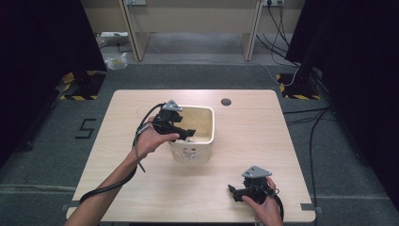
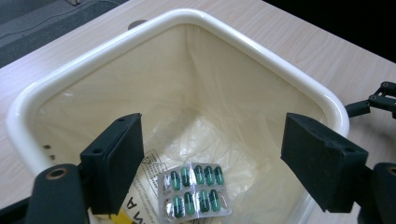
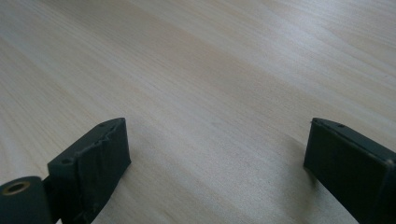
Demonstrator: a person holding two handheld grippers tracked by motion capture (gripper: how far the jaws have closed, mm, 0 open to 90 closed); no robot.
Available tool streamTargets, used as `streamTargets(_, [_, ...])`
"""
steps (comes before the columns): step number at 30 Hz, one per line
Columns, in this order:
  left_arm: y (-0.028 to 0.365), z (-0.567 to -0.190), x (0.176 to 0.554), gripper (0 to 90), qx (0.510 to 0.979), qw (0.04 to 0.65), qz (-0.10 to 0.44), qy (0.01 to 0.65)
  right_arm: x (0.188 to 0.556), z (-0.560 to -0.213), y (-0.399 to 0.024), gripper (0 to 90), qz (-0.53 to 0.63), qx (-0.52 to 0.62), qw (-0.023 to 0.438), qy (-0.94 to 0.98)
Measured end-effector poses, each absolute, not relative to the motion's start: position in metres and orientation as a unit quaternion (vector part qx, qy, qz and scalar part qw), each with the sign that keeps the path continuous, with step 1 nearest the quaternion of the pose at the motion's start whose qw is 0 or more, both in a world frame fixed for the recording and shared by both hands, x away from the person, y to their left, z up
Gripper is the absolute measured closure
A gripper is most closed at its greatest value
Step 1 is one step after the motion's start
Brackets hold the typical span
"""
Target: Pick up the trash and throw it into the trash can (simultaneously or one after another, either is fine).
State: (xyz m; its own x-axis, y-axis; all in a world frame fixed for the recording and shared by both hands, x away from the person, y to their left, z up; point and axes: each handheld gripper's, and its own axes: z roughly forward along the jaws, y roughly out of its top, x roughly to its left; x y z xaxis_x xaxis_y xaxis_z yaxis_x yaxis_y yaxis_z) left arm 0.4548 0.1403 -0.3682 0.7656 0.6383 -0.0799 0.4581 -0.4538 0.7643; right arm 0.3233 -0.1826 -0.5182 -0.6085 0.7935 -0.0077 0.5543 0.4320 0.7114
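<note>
The left gripper [image 2: 212,163] hung over the bin [image 1: 208,137], jaws spread wide with nothing between them; the pill pack [image 2: 194,189] lay at the bottom on the liner, apart from the pads — a drop just done, by the look of it. The right gripper [image 3: 217,172] sat spread and empty on the table [image 1: 244,141]; next, probably, the left lifts clear of the rim.

The left gripper [image 1: 187,132] is tipped downward, its fingers [image 2: 114,161] spread wide and holding nothing. The right gripper [image 1: 234,190] lies low, pointing left, fingers [image 3: 93,161] spread apart.
</note>
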Motion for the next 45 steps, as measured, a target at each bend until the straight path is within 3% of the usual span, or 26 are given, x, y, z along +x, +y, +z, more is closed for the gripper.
streamTargets(19, [0.214,-0.346,0.456,22.4,0.807,0.432,0.148,0.375,0.323,-0.518,-0.183,7.0,0.343,0.407,0.174,0.829])
streamTargets(30, [0.25,-0.364,0.462,25.4,0.786,0.439,0.152,0.407,0.323,-0.518,-0.183,6.9,0.343,0.407,0.174,0.828])
streamTargets(45, [0.26,-0.406,0.476,31.6,0.782,0.43,0.178,0.415,0.323,-0.518,-0.183,6.9,0.343,0.407,0.174,0.829])
